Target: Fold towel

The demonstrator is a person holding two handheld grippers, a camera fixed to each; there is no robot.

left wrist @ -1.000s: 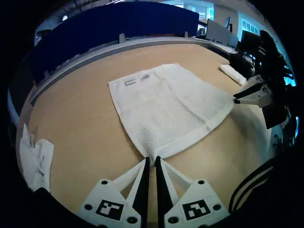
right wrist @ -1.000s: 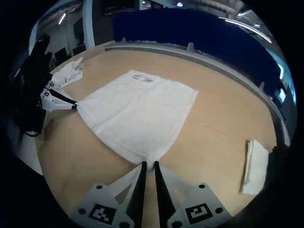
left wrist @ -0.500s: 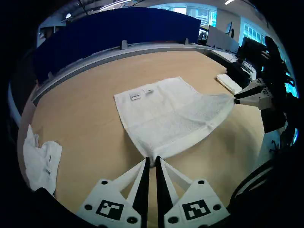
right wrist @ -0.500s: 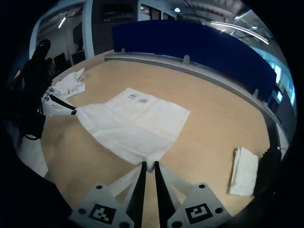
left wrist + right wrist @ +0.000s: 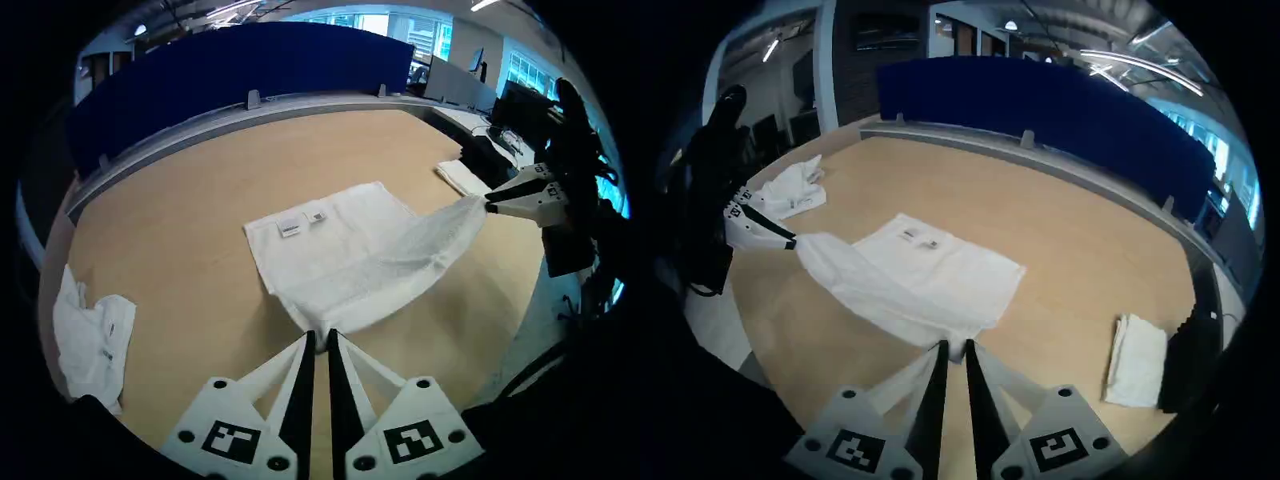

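Pale wood covers the wide bench [image 5: 176,224], which runs back to a grey ledge and a blue partition [image 5: 240,64]. On the middle of the bench lies the white towel [image 5: 352,256]; its far half rests flat with two small tags [image 5: 302,222] facing up near the far edge. Its near edge is raised off the wood and hangs in a shallow sag between the two tools.

The left tool [image 5: 320,336] has its fingers drawn almost together, and one near corner of the towel is pinched between their tips. The right tool [image 5: 956,346] is closed down the same way on the other near corner. In the left gripper view it reaches in from the right side, held by a dark-gloved hand, with the cloth stretching up to its tips.

A crumpled white cloth [image 5: 92,344] sits well apart from the towel on the left end of the bench. A folded white cloth [image 5: 1136,368] lies near the bench's right edge.
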